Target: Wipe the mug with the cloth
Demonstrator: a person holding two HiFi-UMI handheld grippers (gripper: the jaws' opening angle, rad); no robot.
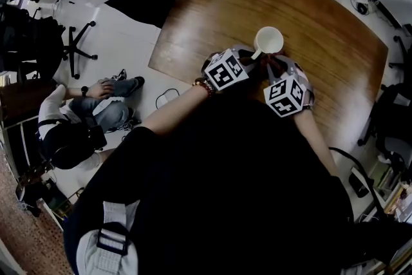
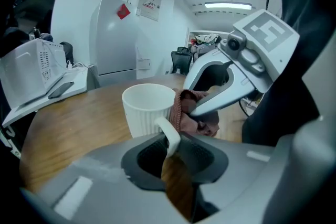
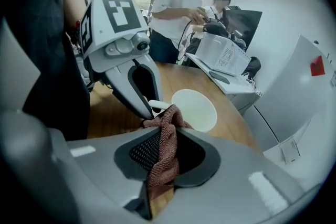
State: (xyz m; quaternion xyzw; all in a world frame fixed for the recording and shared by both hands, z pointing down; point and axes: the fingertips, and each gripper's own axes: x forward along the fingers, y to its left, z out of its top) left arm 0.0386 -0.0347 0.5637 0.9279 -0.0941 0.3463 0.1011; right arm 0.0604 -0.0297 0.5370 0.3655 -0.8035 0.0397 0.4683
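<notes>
A white ribbed mug stands upright on the brown wooden table. In the left gripper view my left gripper is shut on the mug's handle, with the mug's body just beyond the jaws. My right gripper is shut on a reddish-brown cloth, which hangs through its jaws. The cloth's bunched end lies against the mug's side beside the handle. From above, both marker cubes sit close together just in front of the mug, the left gripper at its handle.
A white machine with a flat tray sits at the table's far end, and a white cabinet stands behind it. Two people stand by the table. Another person sits on the floor at the left, near an office chair base.
</notes>
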